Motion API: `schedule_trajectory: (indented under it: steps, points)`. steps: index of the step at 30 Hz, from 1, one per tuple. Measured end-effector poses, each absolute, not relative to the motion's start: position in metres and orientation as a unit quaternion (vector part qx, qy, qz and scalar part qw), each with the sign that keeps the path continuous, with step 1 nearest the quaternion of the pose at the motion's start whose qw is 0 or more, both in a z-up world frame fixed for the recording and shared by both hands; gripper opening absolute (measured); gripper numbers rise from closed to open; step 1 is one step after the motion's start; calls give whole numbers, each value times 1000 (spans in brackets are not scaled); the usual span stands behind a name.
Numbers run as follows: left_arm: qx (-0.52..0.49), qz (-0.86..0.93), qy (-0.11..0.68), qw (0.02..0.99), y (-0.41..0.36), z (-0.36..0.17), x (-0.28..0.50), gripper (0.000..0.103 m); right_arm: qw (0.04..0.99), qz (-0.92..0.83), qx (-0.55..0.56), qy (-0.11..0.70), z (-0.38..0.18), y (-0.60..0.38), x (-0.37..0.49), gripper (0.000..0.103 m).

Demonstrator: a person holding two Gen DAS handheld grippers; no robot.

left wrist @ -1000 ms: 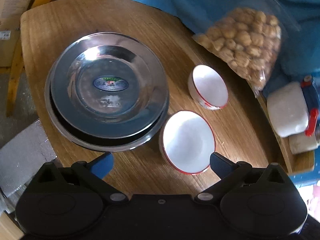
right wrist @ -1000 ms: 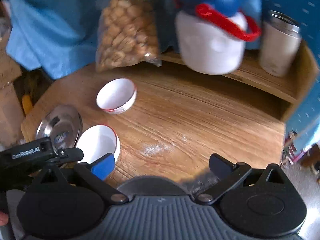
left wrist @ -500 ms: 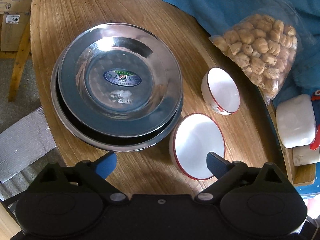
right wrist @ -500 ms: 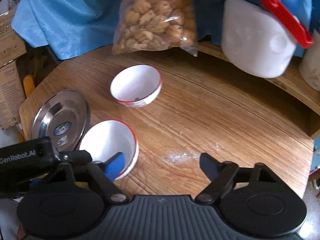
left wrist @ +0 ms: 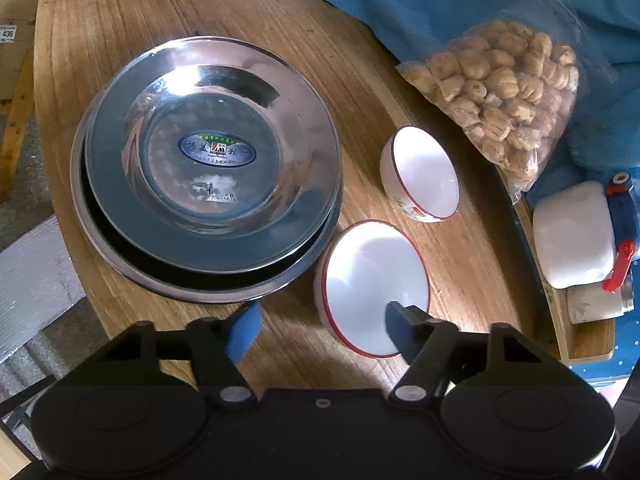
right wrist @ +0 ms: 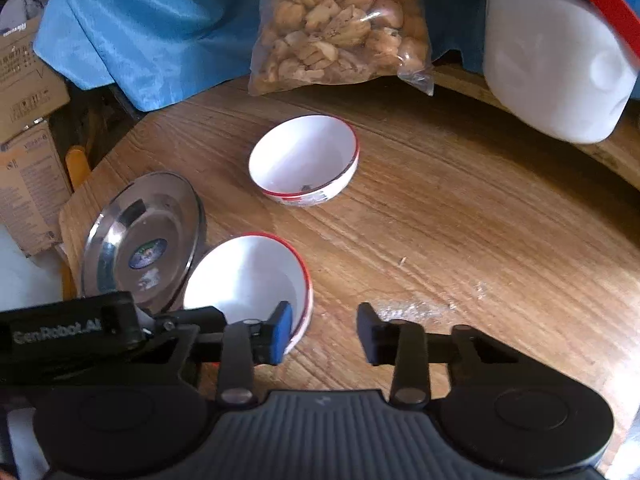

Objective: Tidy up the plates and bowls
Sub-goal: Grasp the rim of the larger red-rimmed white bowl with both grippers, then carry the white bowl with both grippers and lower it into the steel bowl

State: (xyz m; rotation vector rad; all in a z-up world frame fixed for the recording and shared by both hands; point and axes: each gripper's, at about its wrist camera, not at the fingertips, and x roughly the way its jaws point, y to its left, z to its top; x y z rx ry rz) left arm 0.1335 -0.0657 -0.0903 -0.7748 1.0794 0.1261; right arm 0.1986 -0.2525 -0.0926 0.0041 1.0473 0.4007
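Note:
Two steel plates [left wrist: 212, 152] sit stacked on the wooden table [left wrist: 472, 264], also seen as plates [right wrist: 140, 240]. Two white bowls with red rims stand beside them: a near bowl [left wrist: 368, 276] [right wrist: 244, 280] and a far bowl [left wrist: 420, 178] [right wrist: 304, 156]. My left gripper [left wrist: 324, 332] is closing; its black finger is over the near bowl's inside and its blue pad is outside, clear of the wall. My right gripper [right wrist: 324, 332] is closing too, with the near bowl's right rim between its jaws and its black finger still apart from the rim. The left gripper's body [right wrist: 68, 332] shows at the left.
A clear bag of brown snacks [left wrist: 500, 92] [right wrist: 340, 20] leans on blue cloth [right wrist: 132, 28] at the back. A white jar with a red handle [right wrist: 556, 64] stands on a raised wooden shelf [left wrist: 584, 344]. Cardboard boxes [right wrist: 28, 168] lie beyond the table's left edge.
Both grippers' jaws have narrowed. The right gripper came down and closer to the near bowl, so its blue pad now overlaps the rim. The left gripper's black finger now overlaps the bowl.

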Motion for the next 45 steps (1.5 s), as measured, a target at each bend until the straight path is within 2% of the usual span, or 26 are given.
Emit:
schedule_trajectory:
  steps: [2, 8, 12, 16, 18, 32, 45]
  points:
    - [-359, 62, 501, 785, -65, -92, 134, 54, 844, 194, 11, 499, -94, -252, 200, 27]
    - [-355, 34, 514, 780, -65, -99, 136, 53, 835, 191, 47, 513, -100, -254, 201, 23]
    - [-350, 23, 516, 781, -66, -101, 137, 39, 832, 196, 59, 516, -101, -253, 202, 16]
    - [-353, 22, 516, 781, -63, -102, 139, 32, 829, 197, 67, 518, -102, -253, 202, 13]
    - [-353, 12, 511, 784, -63, -100, 140, 18, 828, 196, 77, 520, -103, -255, 202, 13]
    - [-297, -74, 496, 813, -73, -82, 131, 19, 837, 188, 102, 504, -85, -277, 175, 15]
    - [-214, -220, 494, 814, -102, -45, 129, 19, 864, 146, 181, 447, -50, -332, 117, 17]
